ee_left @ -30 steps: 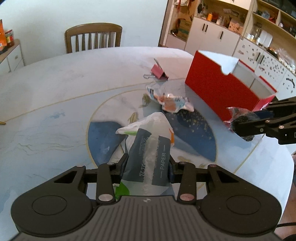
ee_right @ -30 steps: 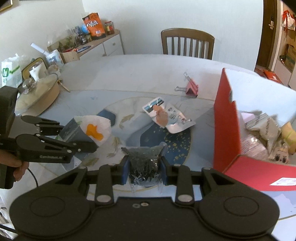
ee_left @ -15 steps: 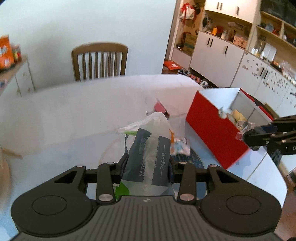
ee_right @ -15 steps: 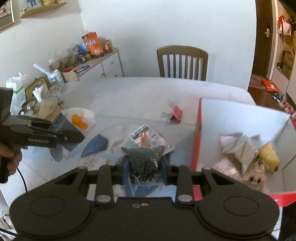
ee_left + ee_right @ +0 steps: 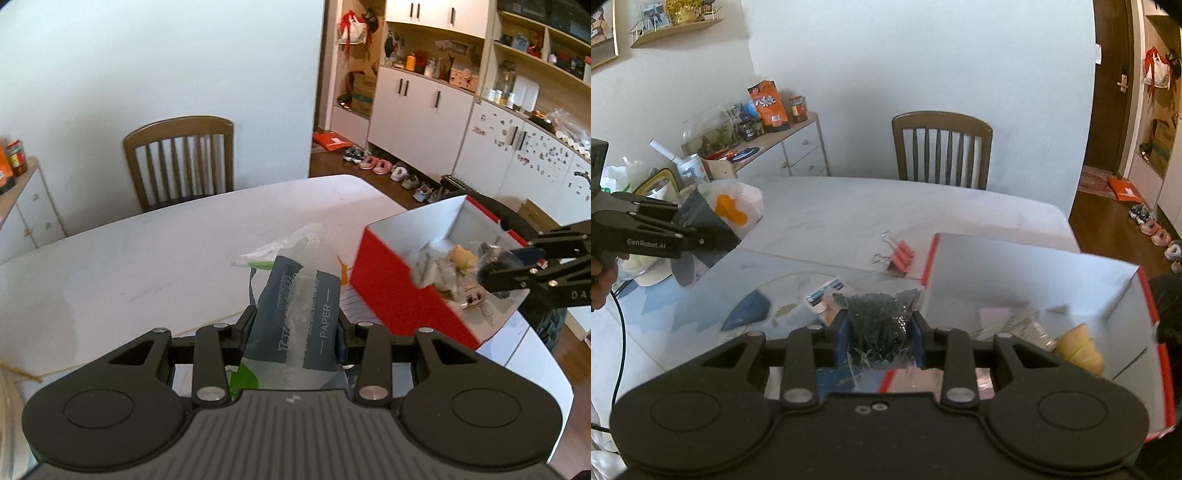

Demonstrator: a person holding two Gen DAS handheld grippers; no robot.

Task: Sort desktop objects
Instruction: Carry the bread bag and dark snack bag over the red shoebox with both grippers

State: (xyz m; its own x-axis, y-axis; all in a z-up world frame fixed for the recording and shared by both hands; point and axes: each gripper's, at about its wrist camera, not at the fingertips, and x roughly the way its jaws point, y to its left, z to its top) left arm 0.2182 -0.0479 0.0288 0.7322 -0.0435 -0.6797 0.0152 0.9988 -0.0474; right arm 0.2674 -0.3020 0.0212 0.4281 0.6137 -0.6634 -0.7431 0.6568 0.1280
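Left gripper (image 5: 293,326), marked "GenRobot.AI", clamped a "PAPER" tissue pack (image 5: 295,325); right gripper (image 5: 879,334) gripped a black-bead bag (image 5: 879,325) beside the red box (image 5: 1027,273).

Each fisheye view looks forward and steeply downward from its hand-held gripper, close over the bench (image 5: 177,258); both share the red box (image 5: 399,295) and chair (image 5: 942,147).

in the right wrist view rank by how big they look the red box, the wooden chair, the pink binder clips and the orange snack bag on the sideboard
1. Red cardboard box with white inside, largest, though it is also nearest.
2. Brown wooden slat-back chair.
3. Pink binder clips and orange snack bag: they look about alike; the bag stands farther off, so no ranking.
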